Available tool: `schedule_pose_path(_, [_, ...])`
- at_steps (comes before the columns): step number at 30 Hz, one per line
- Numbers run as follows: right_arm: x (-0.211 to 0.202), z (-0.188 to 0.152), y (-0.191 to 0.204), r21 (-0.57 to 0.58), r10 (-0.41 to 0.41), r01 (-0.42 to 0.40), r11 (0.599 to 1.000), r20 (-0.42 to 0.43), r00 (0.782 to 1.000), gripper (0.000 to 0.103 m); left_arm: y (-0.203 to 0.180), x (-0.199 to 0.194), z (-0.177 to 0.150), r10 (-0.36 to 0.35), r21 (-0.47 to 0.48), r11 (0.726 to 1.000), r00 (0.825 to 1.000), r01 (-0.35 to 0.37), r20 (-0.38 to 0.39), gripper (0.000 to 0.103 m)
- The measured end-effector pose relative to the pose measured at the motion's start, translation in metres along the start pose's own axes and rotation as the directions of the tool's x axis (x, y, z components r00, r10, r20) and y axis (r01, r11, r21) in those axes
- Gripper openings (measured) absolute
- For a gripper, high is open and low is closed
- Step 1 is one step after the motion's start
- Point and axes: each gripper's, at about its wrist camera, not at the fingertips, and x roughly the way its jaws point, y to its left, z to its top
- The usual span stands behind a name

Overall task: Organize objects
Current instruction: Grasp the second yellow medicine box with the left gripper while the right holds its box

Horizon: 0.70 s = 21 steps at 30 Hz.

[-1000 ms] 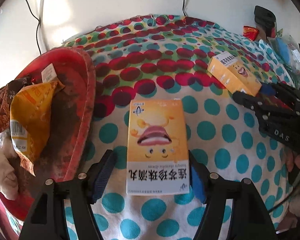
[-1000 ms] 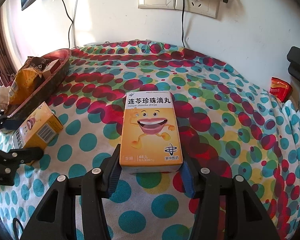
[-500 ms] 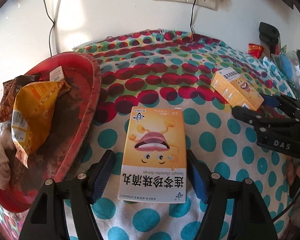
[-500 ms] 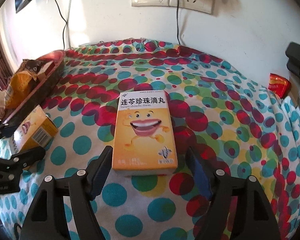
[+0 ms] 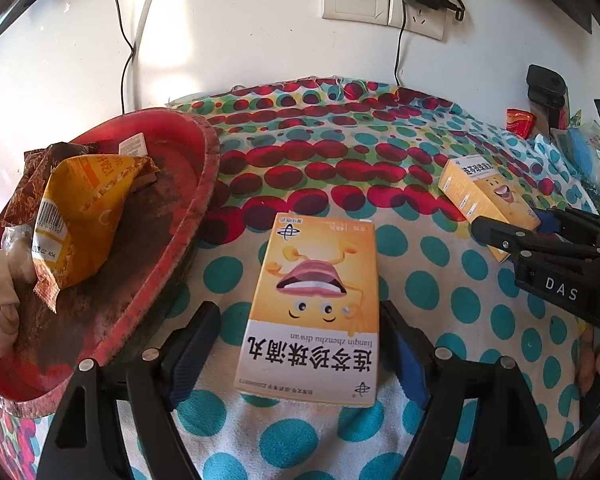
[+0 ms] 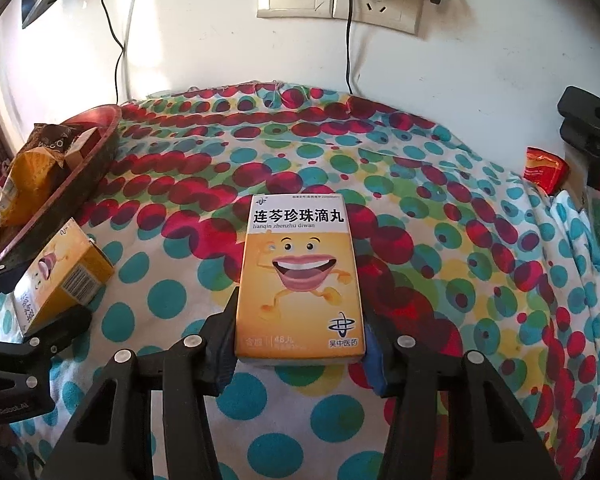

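The left tongs [image 5: 300, 354] stand wide and are opening; their blue pads flank the near end of the left box [image 5: 314, 308] with clear gaps on both sides, so nothing is gripped; this box lies flat on the dotted cloth [image 5: 440, 280] over the tabletop, long axis running straight away from the tongs toward the upper frame, printing upside down. The right tongs [image 6: 298, 344] are closing on the near end of the right box [image 6: 300, 276], pads against its long sides; its long axis likewise points straight ahead. The red basket [image 5: 204, 184] with snack packets [image 5: 80, 216] fills the left of the left view, just beside the left box; the left hand is the nearer one to it.
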Motion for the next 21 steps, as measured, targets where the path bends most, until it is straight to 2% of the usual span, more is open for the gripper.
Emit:
schedule_pose_path(2, [0.000,0.000,0.000,-0.001,-0.001,0.001,1.000,0.000,1.000,0.048,0.000,0.000,0.000,0.006,-0.002,1.000,1.000,-0.006,0.001,0.083])
schedule_pose_path(4, [0.000,0.000,0.000,-0.001,0.000,0.000,1.000,0.000,1.000,0.048,-0.003,-0.002,-0.001,0.020,0.010,1.000,1.000,-0.020,0.008,0.078])
schedule_pose_path(5, [0.000,0.000,0.000,0.002,0.002,-0.002,1.000,-0.001,1.000,0.048,-0.006,-0.003,-0.002,0.022,0.019,1.000,1.000,-0.023,0.013,0.073])
schedule_pose_path(6, [0.000,0.000,0.000,0.001,0.001,-0.001,1.000,0.000,1.000,0.048,-0.009,-0.005,-0.002,0.015,0.033,0.999,1.000,-0.015,0.020,0.056])
schedule_pose_path(7, [0.000,0.000,0.001,0.000,-0.001,0.001,1.000,0.000,1.000,0.048,-0.013,-0.007,-0.003,0.011,0.046,0.999,1.000,-0.012,0.028,0.053])
schedule_pose_path(10, [0.000,0.001,0.000,-0.005,-0.005,0.005,1.000,0.001,1.000,0.049,-0.022,-0.009,-0.003,0.053,0.080,0.995,0.998,-0.056,0.040,0.053])
schedule_pose_path(15, [0.000,0.001,-0.001,-0.011,-0.011,0.011,1.000,0.003,1.000,0.049,-0.014,-0.009,-0.003,0.009,0.033,0.999,1.000,-0.010,0.021,0.052])
schedule_pose_path(21, [0.000,0.001,-0.001,-0.009,-0.010,0.010,1.000,0.002,1.000,0.049,-0.017,-0.013,-0.005,0.013,0.044,0.999,1.000,-0.014,0.022,0.052])
